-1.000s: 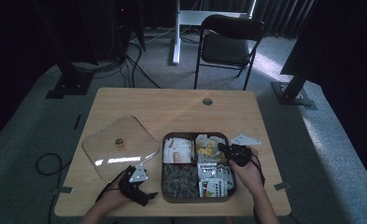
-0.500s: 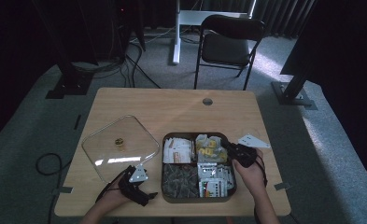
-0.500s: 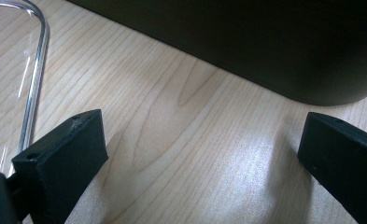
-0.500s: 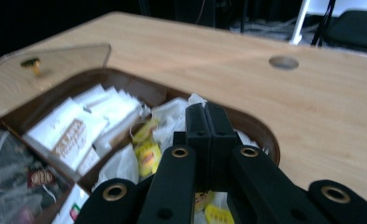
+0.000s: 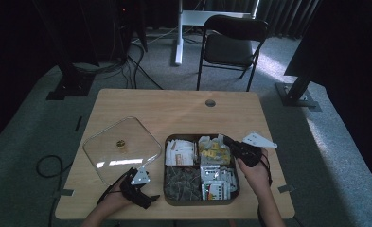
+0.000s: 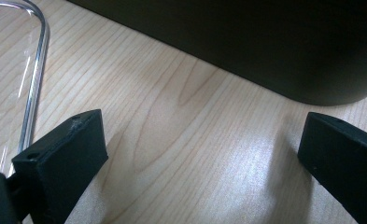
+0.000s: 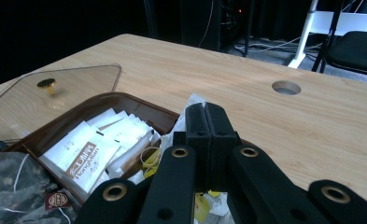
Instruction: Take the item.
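Hovering over the rear right compartment of the tray [image 5: 167, 189], the right gripper [image 5: 227, 140] has its jaws pressed flat together, and the right gripper view shows nothing between them. Under its tips lie the yellow sachets [image 5: 212, 148]; no sachet is lifted. The white sachets [image 7: 90, 151] fill the rear left compartment, the tea bags [image 5: 181, 179] the front left one, and mixed packets [image 5: 217, 182] the front right one. The glass lid [image 5: 119, 150] lies flat on the table [image 5: 174, 109], just left of the tray, with its knob [image 7: 46, 83] up.

The left gripper [image 6: 197, 154] rests on the table at the tray's front left corner, jaws wide apart and holding nothing.

The step in hand appears to be picking from the tray, with no grip made. The next move calls for parting the right jaws, lowering them around one yellow sachet, and closing on it alone. Neighbouring sachets overlap and may lift with it.
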The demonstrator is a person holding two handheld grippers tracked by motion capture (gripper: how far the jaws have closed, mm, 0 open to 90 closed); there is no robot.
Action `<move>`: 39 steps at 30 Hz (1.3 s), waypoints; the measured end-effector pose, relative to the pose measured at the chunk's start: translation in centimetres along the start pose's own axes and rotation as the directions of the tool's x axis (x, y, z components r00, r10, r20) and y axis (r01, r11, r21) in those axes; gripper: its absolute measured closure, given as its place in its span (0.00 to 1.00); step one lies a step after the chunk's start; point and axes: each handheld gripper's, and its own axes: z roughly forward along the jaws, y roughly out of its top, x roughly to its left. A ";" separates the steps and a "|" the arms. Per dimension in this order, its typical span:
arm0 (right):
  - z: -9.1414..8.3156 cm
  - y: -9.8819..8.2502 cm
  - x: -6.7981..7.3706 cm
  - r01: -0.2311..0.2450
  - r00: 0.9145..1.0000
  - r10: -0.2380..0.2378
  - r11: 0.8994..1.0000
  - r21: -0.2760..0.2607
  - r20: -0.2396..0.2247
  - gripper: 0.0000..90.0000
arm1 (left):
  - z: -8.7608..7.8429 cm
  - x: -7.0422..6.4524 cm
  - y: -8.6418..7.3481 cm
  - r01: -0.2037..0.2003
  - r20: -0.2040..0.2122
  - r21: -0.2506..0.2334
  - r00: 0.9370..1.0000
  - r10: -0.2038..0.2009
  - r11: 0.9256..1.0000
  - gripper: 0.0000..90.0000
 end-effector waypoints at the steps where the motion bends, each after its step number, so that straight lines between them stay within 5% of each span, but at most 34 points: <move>1: 0.0 0.1 0.0 0.000 1.000 0.000 1.000 -0.002 -0.004 1.00 | 0.0 0.0 0.0 0.000 0.000 0.000 1.000 0.000 1.000 0.01; 19: -1.0 2.2 -1.2 -0.017 1.000 0.018 0.999 -0.049 0.013 1.00 | 0.0 0.0 0.0 -0.001 0.000 0.001 1.000 0.001 1.000 0.01; 39: -3.5 2.9 -5.3 -0.041 0.991 0.051 0.996 -0.077 0.124 1.00 | 0.0 0.0 0.0 0.001 -0.001 0.002 1.000 -0.001 1.000 0.01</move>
